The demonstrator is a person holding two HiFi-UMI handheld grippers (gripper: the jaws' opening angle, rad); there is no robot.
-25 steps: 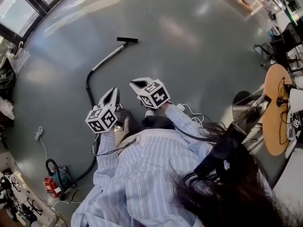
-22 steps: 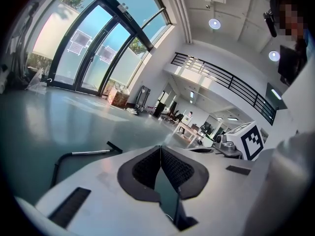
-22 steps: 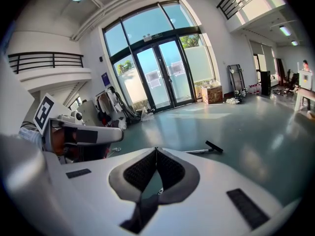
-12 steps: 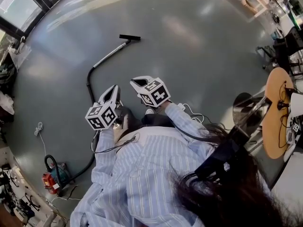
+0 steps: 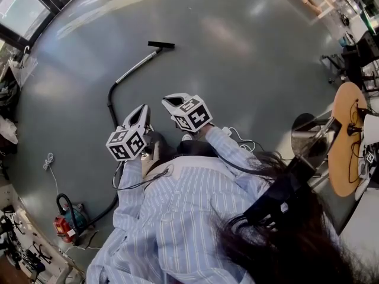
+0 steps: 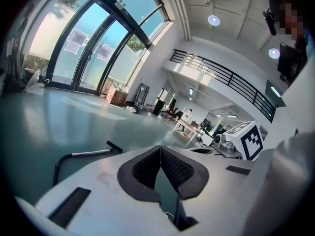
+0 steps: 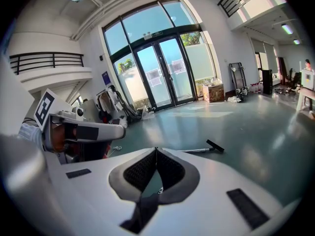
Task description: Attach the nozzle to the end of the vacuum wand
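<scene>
The glossy grey-green floor (image 5: 237, 52) carries a metal wand (image 5: 137, 67) at about 11 o'clock of the head view, with a flat black nozzle (image 5: 161, 44) at its far end. A black hose (image 5: 109, 106) curves back to a red vacuum cleaner (image 5: 64, 228) at 8 o'clock. A white cord (image 5: 48, 165) lies at 9 o'clock.

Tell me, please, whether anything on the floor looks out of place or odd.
The vacuum wand lies flat on the open floor, its hose snaking back to the vacuum cleaner. Oddly for this job, the black nozzle already seems to sit on the wand's far end.
</scene>
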